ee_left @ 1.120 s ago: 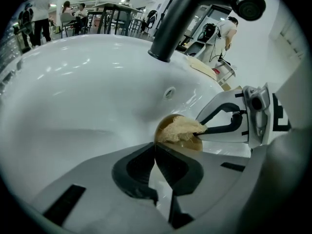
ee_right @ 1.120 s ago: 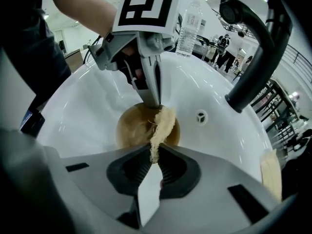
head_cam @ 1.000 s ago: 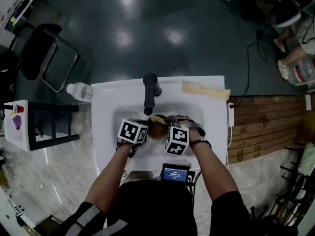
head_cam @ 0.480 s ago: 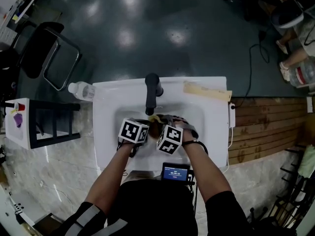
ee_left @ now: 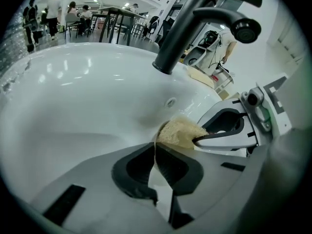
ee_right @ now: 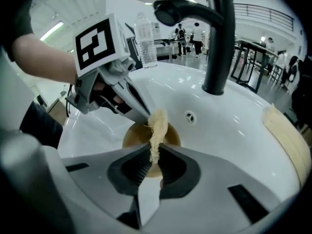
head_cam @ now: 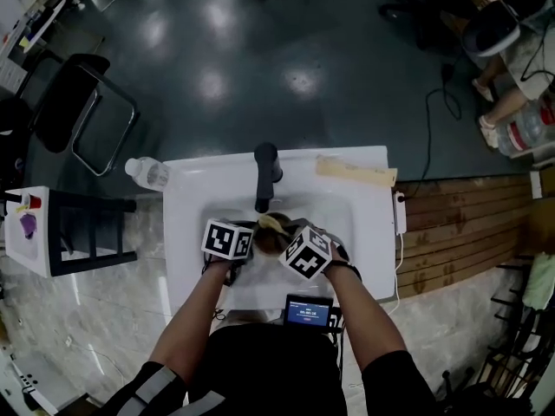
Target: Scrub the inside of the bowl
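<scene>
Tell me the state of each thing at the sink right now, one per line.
left gripper: shut on the rim of the bowl.
right gripper: shut on the scrub pad.
bowl: in the sink, gripped at its rim.
faucet: no water running.
bottle: upright.

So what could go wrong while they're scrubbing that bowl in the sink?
The left tool seems to pinch the bowl only by its thin rim, so scrubbing might twist it loose. The right tool grips just an edge of the scrub pad, which could slip out. The black faucet stands close, easy to bump.
</scene>
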A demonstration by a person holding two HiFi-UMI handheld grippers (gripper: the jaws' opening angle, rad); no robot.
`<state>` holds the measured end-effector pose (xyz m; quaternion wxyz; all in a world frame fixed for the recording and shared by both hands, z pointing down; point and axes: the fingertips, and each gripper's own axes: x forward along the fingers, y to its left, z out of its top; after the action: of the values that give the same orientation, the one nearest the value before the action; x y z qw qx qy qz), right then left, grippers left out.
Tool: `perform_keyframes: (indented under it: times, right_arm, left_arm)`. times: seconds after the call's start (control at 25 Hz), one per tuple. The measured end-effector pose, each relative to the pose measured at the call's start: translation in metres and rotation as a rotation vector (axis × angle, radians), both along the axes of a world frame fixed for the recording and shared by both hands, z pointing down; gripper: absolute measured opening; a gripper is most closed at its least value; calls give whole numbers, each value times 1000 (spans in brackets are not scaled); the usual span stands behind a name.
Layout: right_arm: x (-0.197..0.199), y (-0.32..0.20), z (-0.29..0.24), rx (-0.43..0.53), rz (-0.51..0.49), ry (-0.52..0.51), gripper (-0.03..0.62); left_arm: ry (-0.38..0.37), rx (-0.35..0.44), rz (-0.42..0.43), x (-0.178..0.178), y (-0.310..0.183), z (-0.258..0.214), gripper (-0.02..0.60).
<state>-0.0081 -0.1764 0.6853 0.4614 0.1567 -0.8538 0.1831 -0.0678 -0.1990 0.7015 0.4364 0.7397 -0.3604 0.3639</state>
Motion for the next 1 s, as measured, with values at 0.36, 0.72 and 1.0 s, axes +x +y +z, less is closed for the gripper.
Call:
perform_keyframes:
  times: [0.36,0.72,1.0]
  right_arm:
    - [15,-9,-32,-62,257,-128,41]
    - [30,-5,-71,-67,438,-272,41]
    - [34,3,-95,-38,541,-353,41]
  left_arm:
    - [112,35,4,0,3,-26,37]
    - [257,205,14,-11,8,-77,46]
    - [456,336,101,-7,35,-120,8]
